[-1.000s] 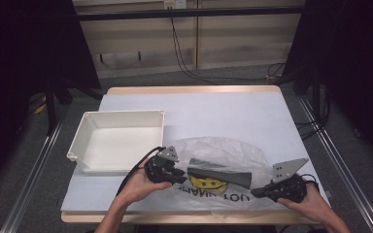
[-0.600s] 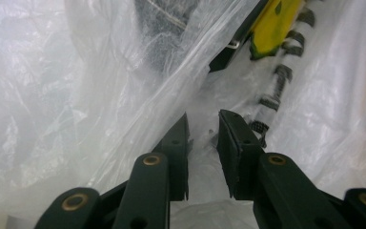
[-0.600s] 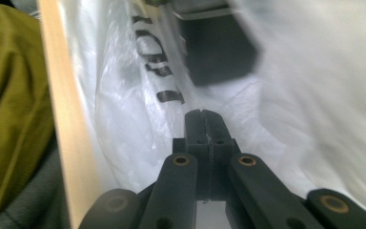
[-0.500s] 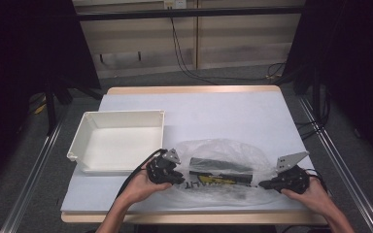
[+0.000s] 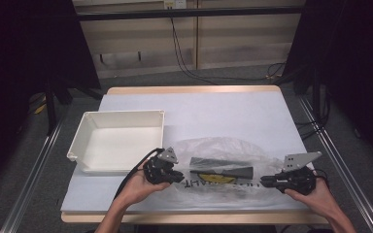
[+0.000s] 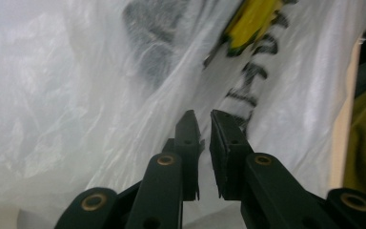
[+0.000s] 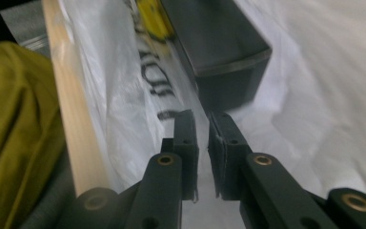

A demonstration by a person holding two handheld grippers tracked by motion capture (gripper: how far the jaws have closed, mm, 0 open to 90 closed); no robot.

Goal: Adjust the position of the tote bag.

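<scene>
The white-covered worktop [image 5: 223,111] carries a white tray [image 5: 121,113] on its left half, and I place everything from that tray. Right of the tray's near right corner, running along the worktop's front edge, lies a thin clear plastic bag [image 5: 223,148]. It is crumpled, printed with dark letters and a yellow mark [image 5: 221,178]. Inside the bag, well right of the tray, a flat dark box [image 5: 218,162] rests on its side.

The left tool [image 5: 177,177] sits just off the tray's near right corner, at the bag's left end. Its jaws have just been closing. They stand almost together, with creases of film drawn tight toward their tips, so I read it as clenched on the bag. The right tool [image 5: 264,181] is far to the right of the tray, at the bag's opposite end. Its jaws have just been opening a little. A fold of film runs into the narrow gap, but I cannot tell whether the pads bite it.

The risks, as I judge them:
- **Slipping:** if the right tool has only a loose hold, a lift could drop that end of the film and the box would slide out.
- **Tearing:** the film is thin, so a hard pull apart could tear it at the left pinch.
- **Falling:** the bag lies near the front edge, so a tug that way could take it off the worktop.
</scene>
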